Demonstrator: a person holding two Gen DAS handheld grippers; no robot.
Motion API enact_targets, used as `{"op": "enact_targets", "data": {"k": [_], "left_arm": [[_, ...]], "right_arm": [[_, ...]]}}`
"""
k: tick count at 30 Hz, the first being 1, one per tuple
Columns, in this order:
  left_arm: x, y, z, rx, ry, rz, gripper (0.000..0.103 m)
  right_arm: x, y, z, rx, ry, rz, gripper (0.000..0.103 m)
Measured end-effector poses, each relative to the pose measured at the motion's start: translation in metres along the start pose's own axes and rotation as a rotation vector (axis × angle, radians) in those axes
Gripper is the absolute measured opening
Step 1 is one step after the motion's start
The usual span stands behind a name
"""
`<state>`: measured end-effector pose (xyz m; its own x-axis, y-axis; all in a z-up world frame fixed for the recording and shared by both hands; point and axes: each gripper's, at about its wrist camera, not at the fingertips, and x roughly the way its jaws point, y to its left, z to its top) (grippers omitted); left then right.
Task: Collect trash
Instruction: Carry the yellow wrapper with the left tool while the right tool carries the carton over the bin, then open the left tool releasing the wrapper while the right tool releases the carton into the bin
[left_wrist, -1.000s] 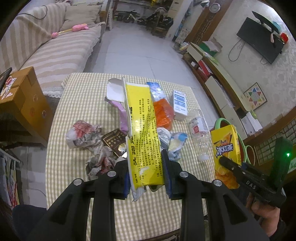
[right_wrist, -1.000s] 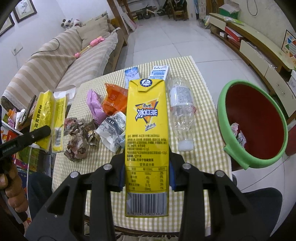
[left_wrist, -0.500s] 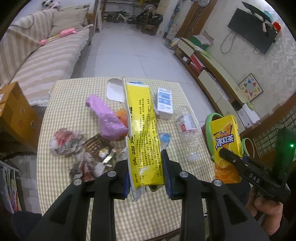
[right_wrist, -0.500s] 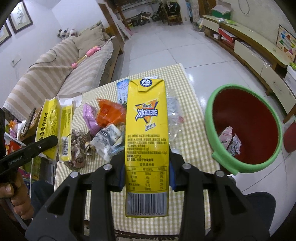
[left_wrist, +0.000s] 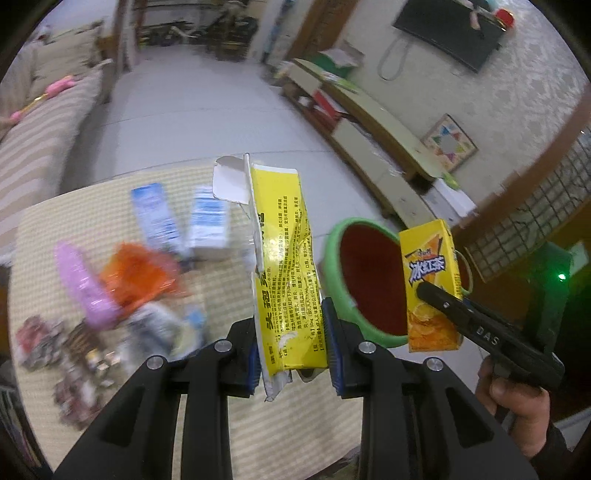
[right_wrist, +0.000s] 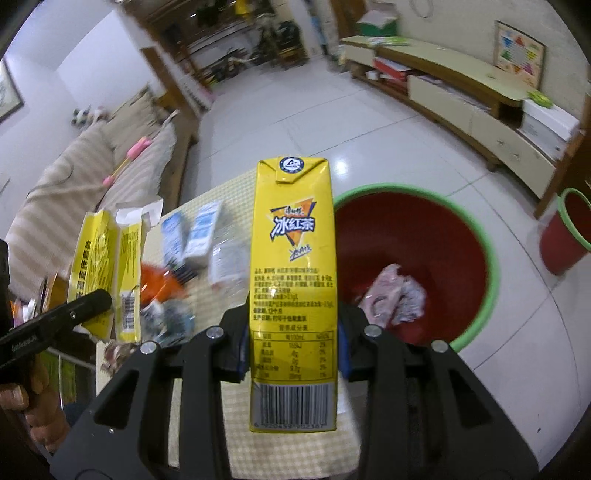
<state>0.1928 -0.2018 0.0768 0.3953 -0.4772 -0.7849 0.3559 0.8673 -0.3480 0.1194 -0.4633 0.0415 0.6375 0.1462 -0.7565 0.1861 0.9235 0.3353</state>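
Note:
My left gripper (left_wrist: 293, 343) is shut on a flattened yellow carton (left_wrist: 284, 266) with a torn white flap, held upright above the table's right side. My right gripper (right_wrist: 291, 343) is shut on a yellow iced-tea carton (right_wrist: 293, 273), upright, with the table's right edge under it. In the left wrist view that tea carton (left_wrist: 430, 284) hangs in front of the green-rimmed red bin (left_wrist: 365, 280). The same bin (right_wrist: 436, 254) stands on the floor just right of the table and holds crumpled paper (right_wrist: 393, 299). In the right wrist view the flattened carton (right_wrist: 99, 266) shows at the left.
On the checked tablecloth (left_wrist: 110, 206) lie blue-and-white boxes (left_wrist: 207, 221), an orange wrapper (left_wrist: 136, 277), a pink wrapper (left_wrist: 85, 288) and crumpled scraps (left_wrist: 48, 347), all blurred. A clear bottle (right_wrist: 225, 258) lies near the boxes. A second small red bin (right_wrist: 565, 232) stands further right.
Both grippers have swung to the right with their cartons still gripped. The red bin has come closer to the middle of both views, and the table litter has slid to the left.

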Motion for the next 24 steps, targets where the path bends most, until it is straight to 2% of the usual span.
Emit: {"op": "enact_targets", "data": {"k": [6,11,15,24], "left_arm": [[0.038,-0.048,0.020,0.070,0.049,-0.072,0.026],[0.068,-0.079,0.030,0.123,0.092,-0.109,0.026],[0.094,-0.097,0.036,0.154,0.127,-0.113,0.026],[0.131,-0.106,0.038,0.179,0.190,-0.088,0.027]], "right_arm": [[-0.001,-0.044,0.013,0.065,-0.013,-0.043,0.034],[0.010,-0.066,0.019,0.095,-0.002,-0.055,0.034],[0.022,-0.079,0.022,0.111,0.012,-0.055,0.034],[0.042,-0.095,0.022,0.144,0.046,-0.057,0.034]]}}
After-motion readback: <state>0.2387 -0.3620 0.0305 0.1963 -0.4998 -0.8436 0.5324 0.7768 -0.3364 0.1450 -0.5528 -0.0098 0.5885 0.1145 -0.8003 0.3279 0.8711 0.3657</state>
